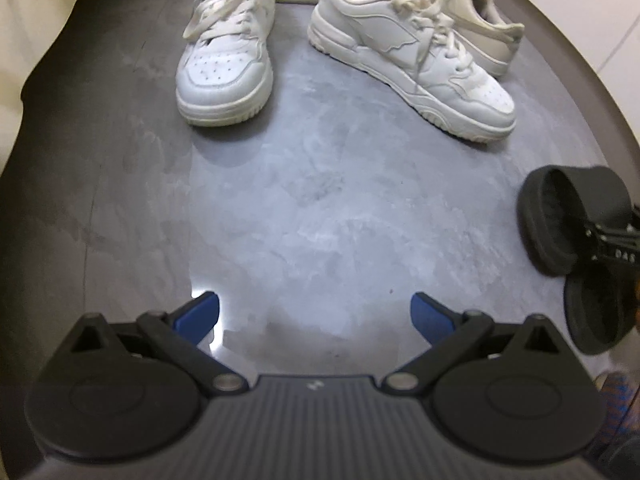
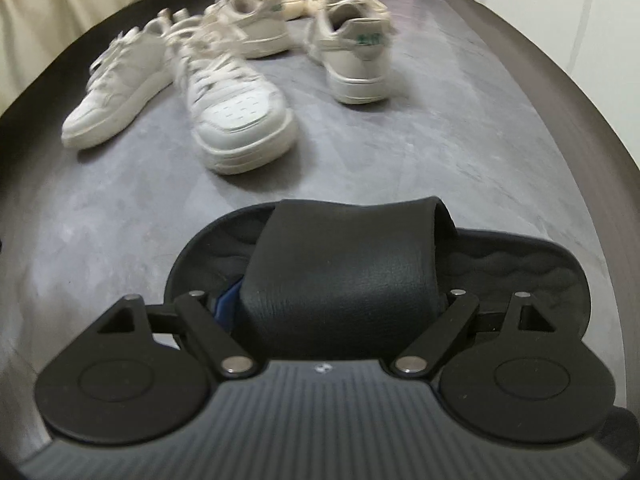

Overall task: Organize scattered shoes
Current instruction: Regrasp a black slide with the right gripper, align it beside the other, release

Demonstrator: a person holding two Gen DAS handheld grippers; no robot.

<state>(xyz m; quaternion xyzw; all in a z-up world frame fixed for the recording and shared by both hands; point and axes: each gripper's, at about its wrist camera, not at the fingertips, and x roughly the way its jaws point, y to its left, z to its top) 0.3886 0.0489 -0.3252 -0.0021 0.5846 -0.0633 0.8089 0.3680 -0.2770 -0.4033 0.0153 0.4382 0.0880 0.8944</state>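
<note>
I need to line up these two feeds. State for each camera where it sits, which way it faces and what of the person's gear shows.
Left wrist: on the left gripper, tilted steeply down at the grey floor; its open jaws hold nothing.
Right wrist: on the right gripper, angled down and forward; its jaws straddle a black slide sandal.
Shared: the white sneaker pair and the floor; the sandal shows at the left view's right edge.

Soft indoor light, bright glare patch on the grey floor (image 1: 320, 208) near the left claw (image 1: 315, 314), heavy fisheye bending and dark edges, white sneakers (image 2: 236, 116) motion-blurred in the right view, short soft shadows under soles
</note>
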